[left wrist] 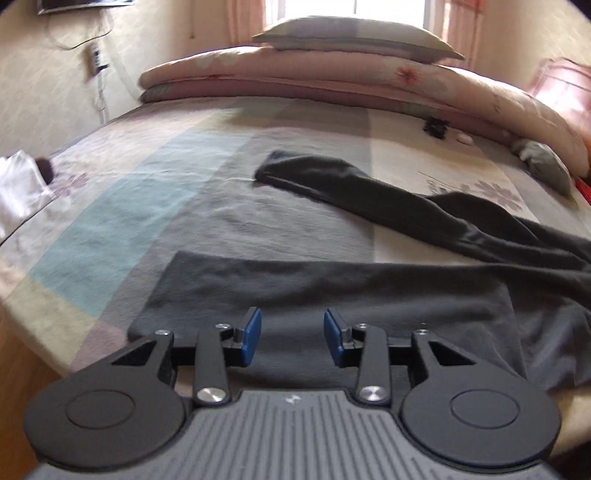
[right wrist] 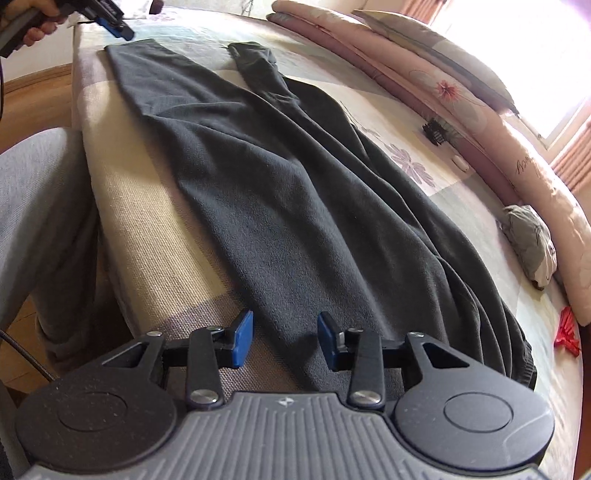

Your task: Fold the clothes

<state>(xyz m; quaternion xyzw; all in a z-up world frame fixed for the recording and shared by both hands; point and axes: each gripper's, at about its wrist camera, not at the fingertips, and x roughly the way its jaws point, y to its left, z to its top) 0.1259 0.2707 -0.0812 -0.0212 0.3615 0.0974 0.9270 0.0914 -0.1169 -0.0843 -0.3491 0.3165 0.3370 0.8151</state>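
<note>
Dark grey trousers (right wrist: pixel 295 206) lie spread lengthwise on the bed. In the left wrist view the near leg's hem (left wrist: pixel 295 284) lies flat just ahead of my left gripper (left wrist: pixel 292 338), which is open above it with nothing between its blue pads. The other leg (left wrist: pixel 351 192) angles away to the far right. My right gripper (right wrist: pixel 285 339) is open over the waist end, its blue pads either side of the cloth's near edge. The left gripper (right wrist: pixel 118 27) also shows at the top left of the right wrist view, held in a hand by the hem.
The patchwork bedspread (left wrist: pixel 147 206) covers the bed. A folded pink quilt (left wrist: pixel 332 77) and a pillow (left wrist: pixel 354 37) lie at the far side. A small grey cushion (right wrist: pixel 532 240), a black comb (right wrist: pixel 436 131) and a red object (right wrist: pixel 567 332) sit near the quilt. A person's grey-trousered leg (right wrist: pixel 40 206) stands beside the bed.
</note>
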